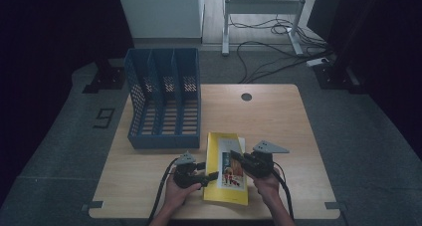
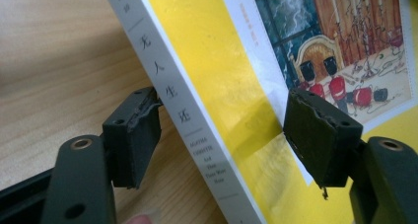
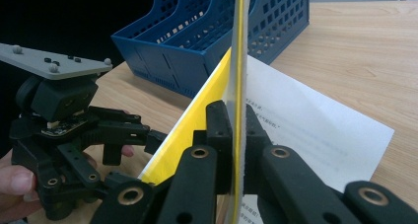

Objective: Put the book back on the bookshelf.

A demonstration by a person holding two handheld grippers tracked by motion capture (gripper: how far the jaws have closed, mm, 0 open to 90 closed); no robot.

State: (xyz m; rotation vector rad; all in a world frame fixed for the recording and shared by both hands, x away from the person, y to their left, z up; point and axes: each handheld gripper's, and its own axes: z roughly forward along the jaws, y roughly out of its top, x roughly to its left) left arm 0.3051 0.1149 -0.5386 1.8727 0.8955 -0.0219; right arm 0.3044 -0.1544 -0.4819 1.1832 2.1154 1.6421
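Right gripper view: right gripper [image 3: 235, 130] jaws clamped on the yellow book's [image 3: 217, 86] raised cover.
Left gripper [image 2: 224, 135] jaws apart, straddling its spine.

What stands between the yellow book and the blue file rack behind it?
Nothing visible. The right claw pinches the front cover of the yellow book, and only bare table separates it from the blue file rack, whose slots look empty.

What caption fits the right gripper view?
Right tongs pinch the yellow book's cover open beside a blue rack.
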